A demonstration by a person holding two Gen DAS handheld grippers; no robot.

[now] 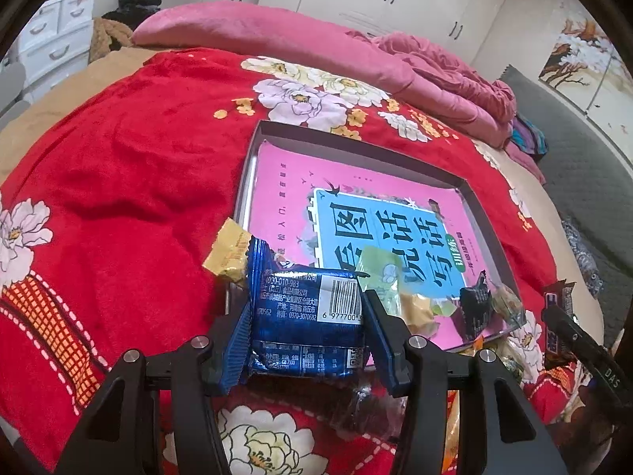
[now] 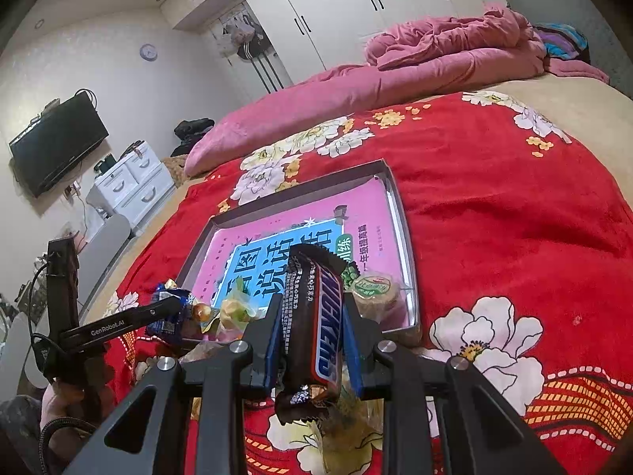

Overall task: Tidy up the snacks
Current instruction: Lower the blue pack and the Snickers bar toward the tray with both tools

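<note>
My left gripper (image 1: 306, 316) is shut on a blue foil snack packet (image 1: 300, 304) with a barcode, held over the near edge of a grey tray (image 1: 356, 140). The tray has a pink book cover as its floor and lies on a red flowered blanket. Its near end holds a green-wrapped piece (image 1: 379, 273), a yellow sweet (image 1: 419, 310) and a dark packet (image 1: 474, 304). A yellow packet (image 1: 229, 253) lies just outside the tray's left side. My right gripper (image 2: 312, 308) is shut on a Snickers bar (image 2: 316, 328), upright near the same tray (image 2: 285, 194), next to a round green-wrapped cake (image 2: 376, 289).
Loose wrapped snacks (image 2: 237, 308) lie on the blanket (image 1: 118, 158) by the tray's near corner and under both grippers. A rumpled pink quilt (image 1: 435, 67) runs along the bed's far side. White drawers (image 2: 130, 182) and a wall television (image 2: 55, 142) stand beyond the bed.
</note>
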